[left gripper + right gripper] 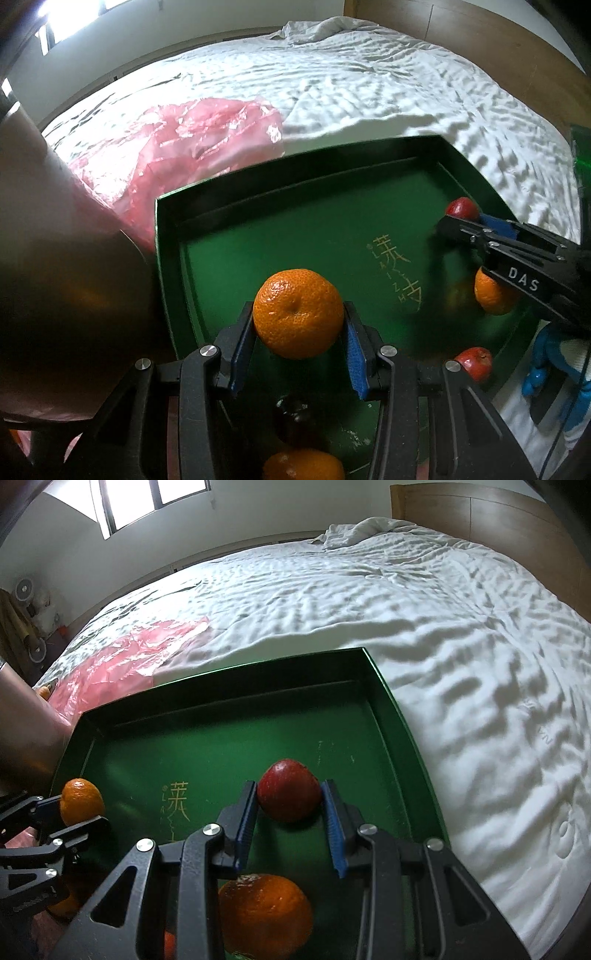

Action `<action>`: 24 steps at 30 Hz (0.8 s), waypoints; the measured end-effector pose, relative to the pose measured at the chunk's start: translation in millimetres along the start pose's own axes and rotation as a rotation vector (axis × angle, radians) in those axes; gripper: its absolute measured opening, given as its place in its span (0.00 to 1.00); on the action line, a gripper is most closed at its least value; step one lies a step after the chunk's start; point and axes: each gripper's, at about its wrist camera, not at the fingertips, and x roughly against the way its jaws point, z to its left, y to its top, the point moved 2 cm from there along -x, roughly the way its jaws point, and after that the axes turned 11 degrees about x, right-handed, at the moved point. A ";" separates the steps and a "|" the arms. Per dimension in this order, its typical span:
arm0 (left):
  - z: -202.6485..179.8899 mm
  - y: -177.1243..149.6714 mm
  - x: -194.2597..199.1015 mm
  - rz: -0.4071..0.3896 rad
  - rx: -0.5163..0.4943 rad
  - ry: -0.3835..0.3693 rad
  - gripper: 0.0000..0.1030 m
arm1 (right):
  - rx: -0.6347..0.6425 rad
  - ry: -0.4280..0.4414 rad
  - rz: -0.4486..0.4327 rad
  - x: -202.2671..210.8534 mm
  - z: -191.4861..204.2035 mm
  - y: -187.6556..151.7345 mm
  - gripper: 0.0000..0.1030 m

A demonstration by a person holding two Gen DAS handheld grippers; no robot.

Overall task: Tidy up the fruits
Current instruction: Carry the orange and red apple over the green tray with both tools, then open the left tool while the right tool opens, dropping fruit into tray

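Mandarin (298,313) clamped in our left gripper (298,332) above green tray (258,192); right gripper (289,812) open around red apple (289,790), pink bag (192,144) beside tray.

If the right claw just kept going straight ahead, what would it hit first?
Probably the red fruit, which already sits between the right claw's fingers, close to both. Beyond it lie the green tray's floor and far wall, though depth is hard to judge.
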 end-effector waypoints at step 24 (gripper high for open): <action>-5.4 -3.1 48.4 -0.052 -0.005 -0.014 0.52 | -0.017 -0.016 -0.008 40.1 2.5 9.2 1.00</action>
